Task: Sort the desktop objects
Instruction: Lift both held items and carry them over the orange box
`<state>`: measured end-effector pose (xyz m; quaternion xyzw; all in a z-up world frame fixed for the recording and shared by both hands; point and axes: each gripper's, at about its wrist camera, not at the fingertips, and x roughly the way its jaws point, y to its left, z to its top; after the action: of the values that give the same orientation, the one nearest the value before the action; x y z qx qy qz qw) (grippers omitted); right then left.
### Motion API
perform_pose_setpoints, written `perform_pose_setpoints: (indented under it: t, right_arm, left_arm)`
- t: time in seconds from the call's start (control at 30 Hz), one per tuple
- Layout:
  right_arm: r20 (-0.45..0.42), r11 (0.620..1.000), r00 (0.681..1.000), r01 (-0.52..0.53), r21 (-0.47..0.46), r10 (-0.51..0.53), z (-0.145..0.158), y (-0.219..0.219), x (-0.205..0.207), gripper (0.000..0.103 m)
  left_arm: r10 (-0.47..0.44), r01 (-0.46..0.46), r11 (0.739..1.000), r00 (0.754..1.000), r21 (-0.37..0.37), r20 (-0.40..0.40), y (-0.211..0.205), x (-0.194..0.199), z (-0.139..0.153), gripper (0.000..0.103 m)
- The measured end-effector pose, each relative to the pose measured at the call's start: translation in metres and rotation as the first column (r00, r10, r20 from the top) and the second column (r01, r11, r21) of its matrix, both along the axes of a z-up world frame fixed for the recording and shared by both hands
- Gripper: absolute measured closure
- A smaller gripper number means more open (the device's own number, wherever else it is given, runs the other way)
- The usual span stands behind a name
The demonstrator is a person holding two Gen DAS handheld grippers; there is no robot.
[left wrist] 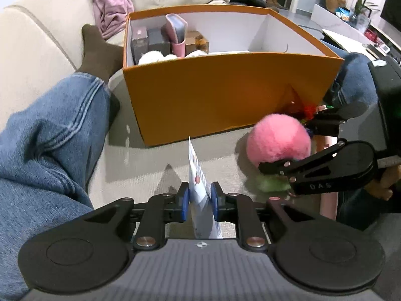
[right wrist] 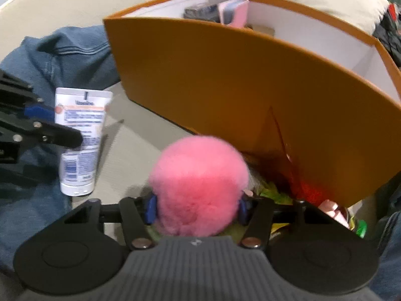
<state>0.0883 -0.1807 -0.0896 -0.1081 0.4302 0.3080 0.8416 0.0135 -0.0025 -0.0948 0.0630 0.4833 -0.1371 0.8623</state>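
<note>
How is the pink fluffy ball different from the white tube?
The pink fluffy ball is round and furry; the white tube is flat, smooth and printed with blue writing. The ball is plain pink all over; the tube is white with a cap at one end. The right tongs hold the ball; the left tongs pinch the tube. Both sit just outside the orange box.

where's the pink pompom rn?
Clamped in the right gripper, the pink pompom sits in front of the orange box, right of the white tube that the left gripper grips.

White tube point(left wrist: 200, 200) btwn left gripper point(left wrist: 199, 202) jaws, orange box point(left wrist: 225, 95) ahead
</note>
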Motion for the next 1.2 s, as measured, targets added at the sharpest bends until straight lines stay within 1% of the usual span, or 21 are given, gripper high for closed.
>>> perform_pose_setpoints:
  t: [0.1, 0.17, 0.23, 0.27, 0.37, 0.43, 0.57, 0.7, 0.8, 0.87, 0.9, 1.03, 1.1, 1.2]
  right_arm:
    - [0.000, 1.000, 1.000, 0.014, 0.017, -0.014, 0.001, -0.003, -0.001, 0.057]
    - [0.004, 0.999, 1.000, 0.022, 0.031, -0.022, 0.005, -0.006, -0.003, 0.058]
    - [0.016, 0.998, 1.000, 0.024, 0.063, -0.026, 0.013, -0.011, -0.006, 0.058]
    - [0.025, 0.996, 0.999, 0.021, 0.085, -0.023, 0.019, -0.014, -0.007, 0.058]
    - [0.060, 0.988, 0.998, 0.003, 0.156, -0.013, 0.043, -0.023, -0.012, 0.058]
    - [0.081, 0.979, 0.997, -0.013, 0.204, -0.004, 0.061, -0.027, -0.015, 0.058]
    - [0.122, 0.956, 0.992, -0.027, 0.291, -0.009, 0.102, -0.040, -0.010, 0.058]
    - [0.131, 0.930, 0.990, -0.003, 0.367, -0.048, 0.135, -0.047, 0.010, 0.058]
    - [0.183, 0.942, 0.979, 0.020, 0.336, -0.086, 0.149, -0.048, 0.027, 0.058]
    - [0.205, 0.952, 0.972, 0.049, 0.304, -0.115, 0.152, -0.047, 0.043, 0.058]
    - [0.199, 0.955, 0.972, 0.066, 0.290, -0.128, 0.151, -0.046, 0.054, 0.058]
    - [0.145, 0.966, 0.973, 0.144, 0.215, -0.178, 0.137, -0.048, 0.092, 0.058]
    - [0.141, 0.973, 0.973, 0.159, 0.169, -0.183, 0.129, -0.045, 0.108, 0.058]
    - [0.135, 0.981, 0.974, 0.172, 0.090, -0.183, 0.117, -0.044, 0.122, 0.058]
  left_arm:
    - [0.015, -0.015, 1.000, 1.000, -0.015, -0.001, 0.001, 0.000, 0.002, 0.084]
    - [0.009, -0.009, 1.000, 1.000, -0.026, 0.000, 0.001, -0.002, 0.008, 0.084]
    - [0.001, 0.000, 0.999, 1.000, -0.044, 0.025, 0.001, -0.005, 0.019, 0.084]
    - [0.000, 0.002, 0.998, 0.999, -0.064, 0.038, 0.002, -0.005, 0.026, 0.084]
    - [0.002, 0.008, 0.989, 0.997, -0.147, 0.071, 0.005, -0.003, 0.051, 0.084]
    - [-0.001, 0.020, 0.983, 0.995, -0.185, 0.101, 0.005, -0.001, 0.069, 0.084]
    - [-0.014, 0.052, 0.973, 0.986, -0.225, 0.169, 0.000, 0.011, 0.102, 0.084]
    - [0.013, 0.045, 0.964, 0.976, -0.261, 0.216, -0.006, 0.036, 0.128, 0.084]
    - [0.050, 0.028, 0.958, 0.963, -0.284, 0.263, -0.012, 0.061, 0.140, 0.084]
    - [0.074, 0.015, 0.948, 0.961, -0.317, 0.266, -0.015, 0.083, 0.143, 0.084]
    - [0.082, 0.009, 0.945, 0.961, -0.327, 0.264, -0.019, 0.096, 0.142, 0.084]
    - [0.094, -0.016, 0.949, 0.968, -0.315, 0.234, -0.037, 0.141, 0.126, 0.084]
    - [0.093, -0.028, 0.951, 0.976, -0.307, 0.199, -0.046, 0.165, 0.111, 0.084]
    - [0.090, -0.037, 0.959, 0.981, -0.283, 0.174, -0.058, 0.190, 0.091, 0.084]
